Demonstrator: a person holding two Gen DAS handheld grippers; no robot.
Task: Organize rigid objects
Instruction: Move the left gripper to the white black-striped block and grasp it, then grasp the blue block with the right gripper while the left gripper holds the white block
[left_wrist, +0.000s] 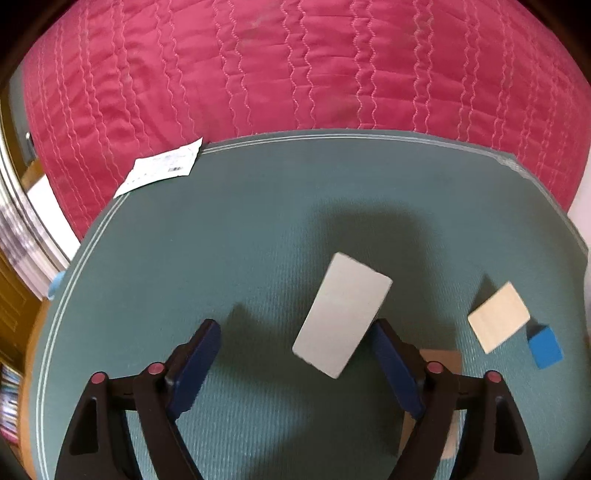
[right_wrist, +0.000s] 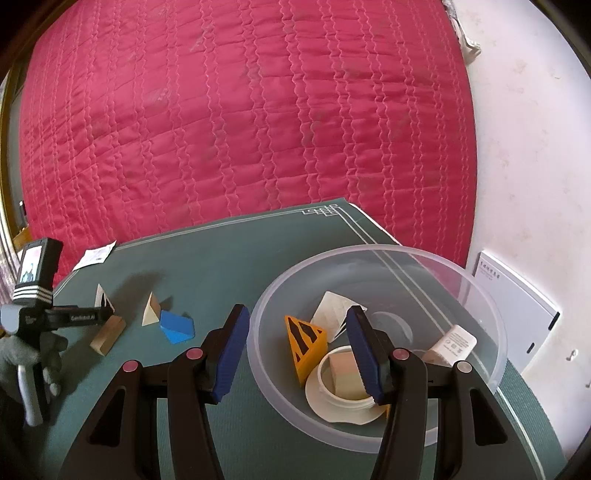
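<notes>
Two tongs over the green mat (left_wrist: 221, 240) — the left gripper (left_wrist: 295, 341) spreads wide around the white block (left_wrist: 341, 314), one pad just beside its edge, nothing pinched. The right gripper (right_wrist: 297, 341) hangs half-open, empty, across the clear bowl's (right_wrist: 491, 306) near rim.

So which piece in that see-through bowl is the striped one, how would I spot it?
Start at the clear plastic bowl on the green mat. Inside, toward its left wall, sits a yellow wedge block, beside a white round lid. It alone carries black stripes; its neighbours are plain white or beige.
</notes>
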